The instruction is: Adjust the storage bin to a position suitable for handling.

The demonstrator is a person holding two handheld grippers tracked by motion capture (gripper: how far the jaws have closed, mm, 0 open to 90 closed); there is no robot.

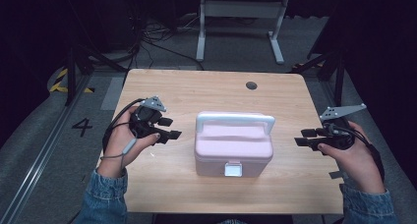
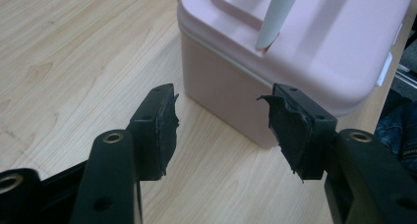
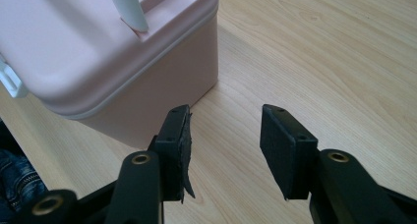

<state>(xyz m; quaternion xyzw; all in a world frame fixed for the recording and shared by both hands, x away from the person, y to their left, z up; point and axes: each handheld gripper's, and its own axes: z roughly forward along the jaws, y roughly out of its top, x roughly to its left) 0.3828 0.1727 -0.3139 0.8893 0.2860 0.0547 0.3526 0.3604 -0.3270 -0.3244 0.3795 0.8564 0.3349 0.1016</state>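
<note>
The wooden table (image 1: pixel 162 86) takes up the middle of the high view, and a pink box (image 1: pixel 233 150) with a white handle (image 1: pixel 235 119) sits at its centre, toward the lower edge. The box's long side runs left to right across the frame, the handle lies along that same line, and a white latch (image 1: pixel 233 169) faces the person.

The left gripper (image 1: pixel 169 128) hangs at centre-left, the right gripper (image 1: pixel 304 137) at centre-right, each pointing inward at an end wall of the box and apart from it. The left looks slightly nearer, though the angle makes that hard to judge.

In the left gripper view the box fills the upper right beyond spread, empty jaws; in the right gripper view it fills the upper left, the jaws likewise released and holding nothing.
</note>
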